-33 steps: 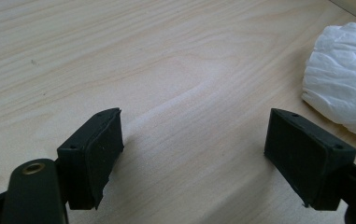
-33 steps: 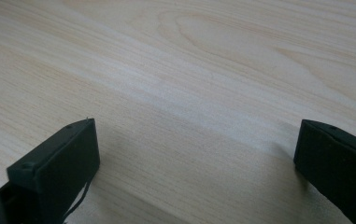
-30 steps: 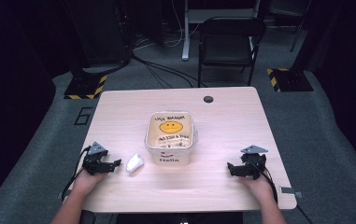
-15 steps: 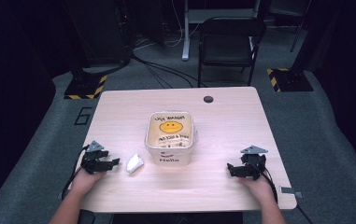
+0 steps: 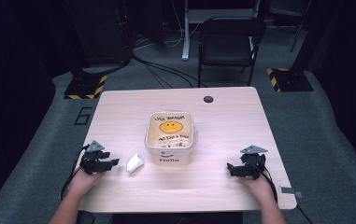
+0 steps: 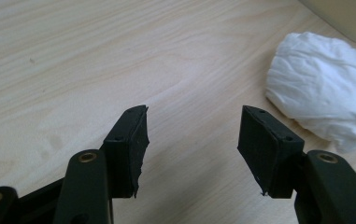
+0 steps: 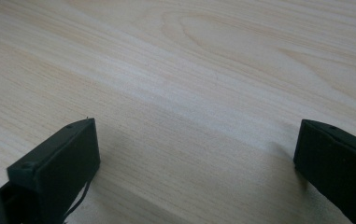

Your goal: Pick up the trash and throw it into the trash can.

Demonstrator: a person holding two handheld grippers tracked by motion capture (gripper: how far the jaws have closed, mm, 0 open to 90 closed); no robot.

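Lying just beside left tool (image 6: 192, 135), crumpled tissue (image 6: 323, 88), untouched

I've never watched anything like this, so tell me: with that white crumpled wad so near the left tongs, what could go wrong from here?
1. The left tongs have just been closing with nothing between them; the white wad lies off to one side, so they may shut on air.
2. The wad looks light, so a nudge might push it against the tub.

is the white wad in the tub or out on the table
Out: the wad lies on the table, left of the tub, near the left hand-held gripper.
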